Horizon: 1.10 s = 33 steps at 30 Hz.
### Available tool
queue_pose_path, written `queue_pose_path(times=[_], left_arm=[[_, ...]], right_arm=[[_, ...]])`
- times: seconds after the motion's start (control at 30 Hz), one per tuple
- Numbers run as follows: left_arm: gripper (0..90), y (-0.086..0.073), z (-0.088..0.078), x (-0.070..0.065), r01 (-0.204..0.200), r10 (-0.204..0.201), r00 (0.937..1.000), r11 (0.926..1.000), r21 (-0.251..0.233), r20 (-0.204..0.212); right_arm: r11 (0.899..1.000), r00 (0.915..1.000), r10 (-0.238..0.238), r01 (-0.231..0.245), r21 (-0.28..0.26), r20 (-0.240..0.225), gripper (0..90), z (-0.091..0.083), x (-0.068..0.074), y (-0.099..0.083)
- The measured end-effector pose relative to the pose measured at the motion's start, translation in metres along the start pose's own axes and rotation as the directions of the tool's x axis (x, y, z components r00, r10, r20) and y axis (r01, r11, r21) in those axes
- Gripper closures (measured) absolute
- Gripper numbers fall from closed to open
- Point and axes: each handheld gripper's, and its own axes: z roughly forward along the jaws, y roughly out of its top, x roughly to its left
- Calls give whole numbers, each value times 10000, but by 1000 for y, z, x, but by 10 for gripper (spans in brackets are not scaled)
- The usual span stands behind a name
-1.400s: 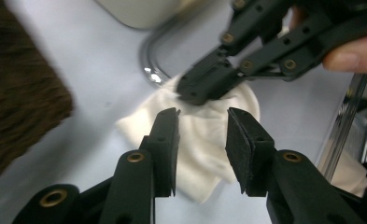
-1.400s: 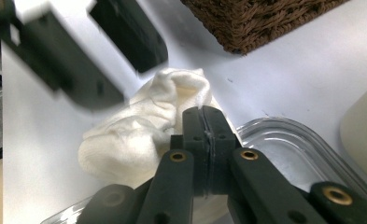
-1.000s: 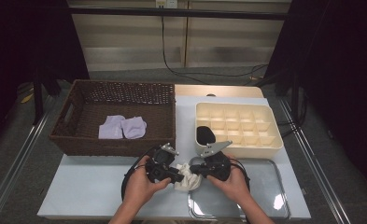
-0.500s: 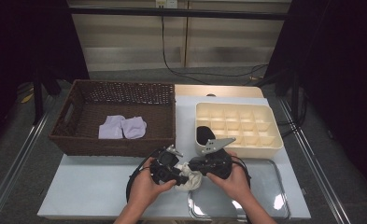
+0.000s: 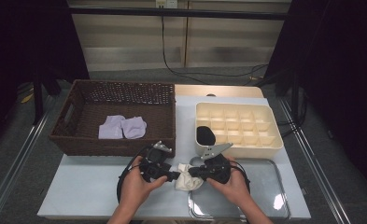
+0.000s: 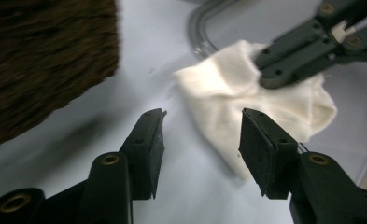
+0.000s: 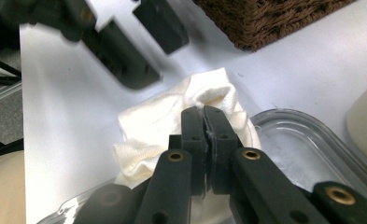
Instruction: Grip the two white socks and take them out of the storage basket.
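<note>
- Handling a small white cloth, crumpled, lying on the worktop just in front of the wicker basket and off that basket's right front corner; its far edge touches or overlaps the rim of the clear tray.
- Cloth judged light, soft and limp: it bunches into folds, holds no shape, and will sag from any single pinch point. Not fragile and not slippery; the weave should catch well on the pads.
- Best hold, as a judgement: a raised fold or a free corner, not the flat middle. Two holds at well-separated edges would be needed to spread or fold it.
- Right tongs: jaws together, clamped on a ridge of the cloth at the side away from the basket; fabric puckers around the tips.
- Left tongs: jaws apart at roughly mid-width and just now opening, no fabric pressed between them. The right-hand pad sits over the near edge of the cloth; whether it touches cannot be told. The other pad is over bare worktop on the basket side.
- Inside the basket: two pale lilac cloths. Right of the basket: a cream divided box with a dark item in one near-left compartment.
</note>
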Motion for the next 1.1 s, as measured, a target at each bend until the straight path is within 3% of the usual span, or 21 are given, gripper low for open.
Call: queue_pose_path(times=[0.17, 0.37, 0.47, 0.5, 0.53, 0.57, 0.6, 0.63, 0.73, 0.97, 1.03, 1.1], left_arm=[[491, -3, 6, 2, 181, -184, 9988, 9998, 81, 448], [522, -3, 19, -2, -128, 100, 9977, 9990, 422, 664], [560, -3, 22, -6, -304, 286, 9986, 9988, 385, 443], [584, -2, 22, -6, -546, 529, 9979, 9974, 476, 380], [617, -2, 24, -8, -528, 515, 9982, 9977, 419, 303], [645, -2, 25, -9, -730, 712, 9966, 9964, 437, 411], [733, -1, 26, -10, -648, 608, 9953, 9966, 508, 758], [777, -1, 27, -10, -685, 648, 9954, 9963, 523, 707], [839, 0, 25, -11, -618, 584, 9957, 9970, 464, 722], [851, 3, 8, -5, -530, 486, 9951, 9974, 493, 858], [851, 4, 3, -3, -671, 624, 9948, 9961, 574, 805], [851, 4, -2, -1, -516, 475, 9961, 9971, 554, 737]], right_arm=[[10000, 10000, 7, -7, -46, 68, 873, -2, -1, -2], [9999, 9999, 94, -93, -91, 67, 873, -3, -3, -4], [9999, 9999, 132, -131, -92, 99, 872, -5, -4, -5], [9997, 9998, 194, -193, -121, 64, 872, -6, -5, -6], [9996, 9997, 240, -240, -166, 29, 872, -6, -5, -6], [9995, 9996, 268, -267, -156, 32, 872, -6, -5, -7], [9995, 9996, 263, -263, -169, 36, 872, -6, -5, -6], [9996, 9997, 235, -234, -149, 77, 871, -6, -5, -6], [9996, 9997, 224, -223, -150, 100, 869, -6, -5, -5], [9992, 9997, 222, -221, -337, 30, 870, -6, -4, -1], [9987, 9997, 254, -254, -436, -12, 869, -5, -4, 2], [9987, 9997, 227, -228, -459, -33, 869, -2, -3, 5]])
